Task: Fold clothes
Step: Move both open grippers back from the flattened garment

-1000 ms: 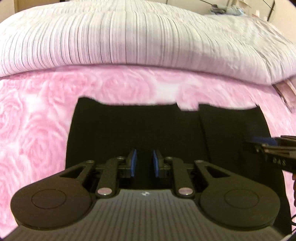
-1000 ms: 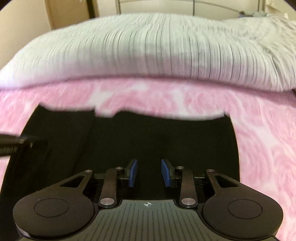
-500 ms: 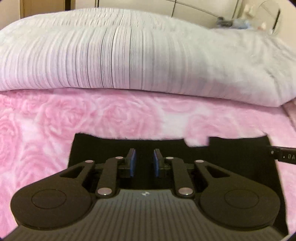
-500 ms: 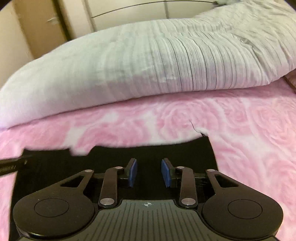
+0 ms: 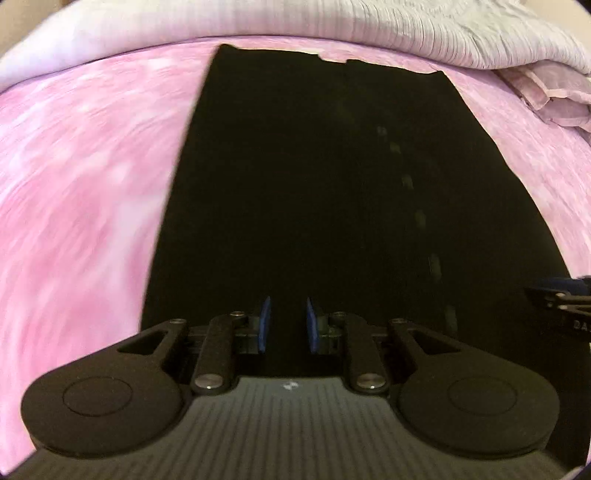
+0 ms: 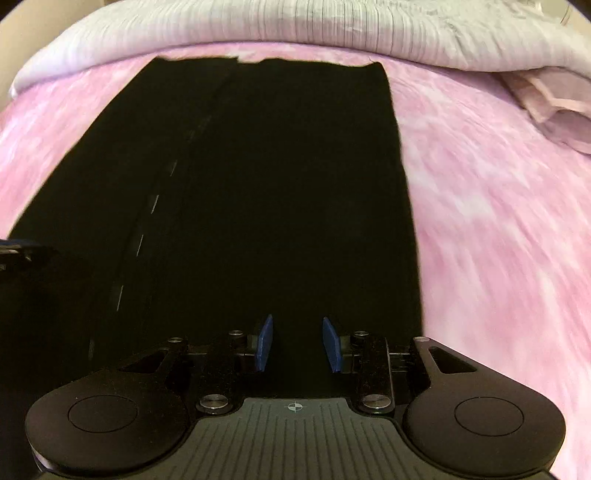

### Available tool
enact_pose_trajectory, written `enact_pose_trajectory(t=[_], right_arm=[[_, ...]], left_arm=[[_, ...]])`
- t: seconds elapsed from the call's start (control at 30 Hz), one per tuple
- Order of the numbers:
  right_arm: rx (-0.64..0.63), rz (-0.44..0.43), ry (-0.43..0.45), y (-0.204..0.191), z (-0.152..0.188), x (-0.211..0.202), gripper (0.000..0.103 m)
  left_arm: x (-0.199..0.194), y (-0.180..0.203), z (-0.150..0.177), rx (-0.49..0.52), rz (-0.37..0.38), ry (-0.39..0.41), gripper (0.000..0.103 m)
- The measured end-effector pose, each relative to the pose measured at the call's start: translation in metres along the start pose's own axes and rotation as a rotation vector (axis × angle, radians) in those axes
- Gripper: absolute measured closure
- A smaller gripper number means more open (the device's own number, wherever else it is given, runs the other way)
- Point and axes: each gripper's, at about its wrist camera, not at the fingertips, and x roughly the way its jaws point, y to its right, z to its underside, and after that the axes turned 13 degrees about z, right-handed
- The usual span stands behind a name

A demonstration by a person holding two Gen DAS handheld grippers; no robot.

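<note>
Both views show the black garment (image 5: 314, 166) flat on the pink bed cover (image 5: 81, 184). Left gripper (image 5: 287, 325) jaws stand narrowly apart, empty; right gripper (image 6: 298, 343) jaws slightly wider, empty. Only the right view shows the garment's 3 o'clock edge fully.

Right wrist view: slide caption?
Open right gripper over black garment laid flat on pink blanket.

Both wrist cameras sit low and close over the black garment (image 5: 314, 177), facing along it toward the pale duvet (image 5: 424, 26) at frame top; each catches the other gripper (image 5: 561, 295) at its side edge
</note>
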Motion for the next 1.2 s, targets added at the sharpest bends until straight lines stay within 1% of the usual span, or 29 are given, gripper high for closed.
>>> enact_pose_trajectory(t=[0.07, 0.2, 0.33, 0.37, 0.4, 0.47, 0.5, 0.53, 0.57, 0.63, 0.7, 0.73, 0.77, 0.8, 0.83, 0.87, 0.9, 0.93, 0.97, 1.03, 1.2], right_arm=[[0.025, 0.009, -0.034, 0.006, 0.031, -0.017, 0.068], [0.001, -0.027, -0.076, 0.015, 0.085, -0.046, 0.067], [-0.03, -0.069, -0.145, 0.023, 0.116, -0.073, 0.067], [-0.038, -0.08, -0.163, 0.026, 0.123, -0.079, 0.067], [-0.048, -0.079, -0.204, 0.028, 0.126, -0.084, 0.067], [-0.049, -0.055, -0.328, 0.036, 0.12, -0.091, 0.067], [-0.037, -0.042, -0.362, 0.042, 0.116, -0.098, 0.067], [-0.011, -0.042, -0.357, 0.05, 0.108, -0.11, 0.067], [0.022, -0.055, -0.34, 0.06, 0.098, -0.124, 0.067], [0.102, -0.105, -0.312, 0.078, 0.077, -0.151, 0.067], [0.164, -0.165, -0.295, 0.092, 0.053, -0.176, 0.067], [0.19, -0.193, -0.287, 0.097, 0.042, -0.187, 0.066], [0.204, -0.212, -0.274, 0.101, 0.031, -0.198, 0.06], [0.208, -0.22, -0.256, 0.103, 0.022, -0.209, 0.051], [0.205, -0.224, -0.233, 0.104, 0.017, -0.222, 0.046], [0.191, -0.222, -0.207, 0.109, 0.014, -0.234, 0.038], [0.171, -0.212, -0.185, 0.111, 0.01, -0.239, 0.033], [0.149, -0.198, -0.165, 0.107, 0.006, -0.243, 0.032], [0.133, -0.184, -0.151, 0.104, 0.004, -0.249, 0.031], [0.121, -0.167, -0.146, 0.096, 0.006, -0.255, 0.03], [0.134, -0.192, -0.215, 0.088, 0.023, -0.255, 0.029]], left_arm=[[-0.024, 0.005, 0.033, -0.01, -0.033, -0.004, 0.086], [-0.061, 0.017, 0.091, 0.001, -0.086, -0.071, 0.085], [-0.094, 0.03, 0.135, -0.067, -0.109, -0.128, 0.085], [-0.102, 0.033, 0.139, -0.094, -0.113, -0.145, 0.086], [-0.109, 0.036, 0.137, -0.129, -0.112, -0.186, 0.086], [-0.122, 0.043, 0.126, -0.206, -0.109, -0.277, 0.086], [-0.133, 0.049, 0.116, -0.236, -0.098, -0.293, 0.086], [-0.145, 0.055, 0.105, -0.261, -0.082, -0.302, 0.086], [-0.161, 0.063, 0.092, -0.265, -0.075, -0.283, 0.086], [-0.193, 0.081, 0.066, -0.255, -0.065, -0.223, 0.082], [-0.221, 0.098, 0.044, -0.243, -0.06, -0.175, 0.066], [-0.23, 0.105, 0.038, -0.235, -0.063, -0.164, 0.065], [-0.239, 0.111, 0.032, -0.228, -0.066, -0.152, 0.064], [-0.248, 0.118, 0.026, -0.22, -0.069, -0.14, 0.064], [-0.257, 0.125, 0.02, -0.212, -0.072, -0.129, 0.062], [-0.266, 0.132, 0.014, -0.204, -0.075, -0.117, 0.06], [-0.275, 0.139, 0.008, -0.196, -0.078, -0.105, 0.058], [-0.284, 0.145, 0.002, -0.188, -0.081, -0.093, 0.058], [-0.288, 0.15, -0.001, -0.185, -0.082, -0.091, 0.058], [-0.28, 0.158, -0.011, -0.173, -0.082, -0.103, 0.058], [-0.27, 0.169, -0.011, -0.132, -0.097, -0.143, 0.058]])
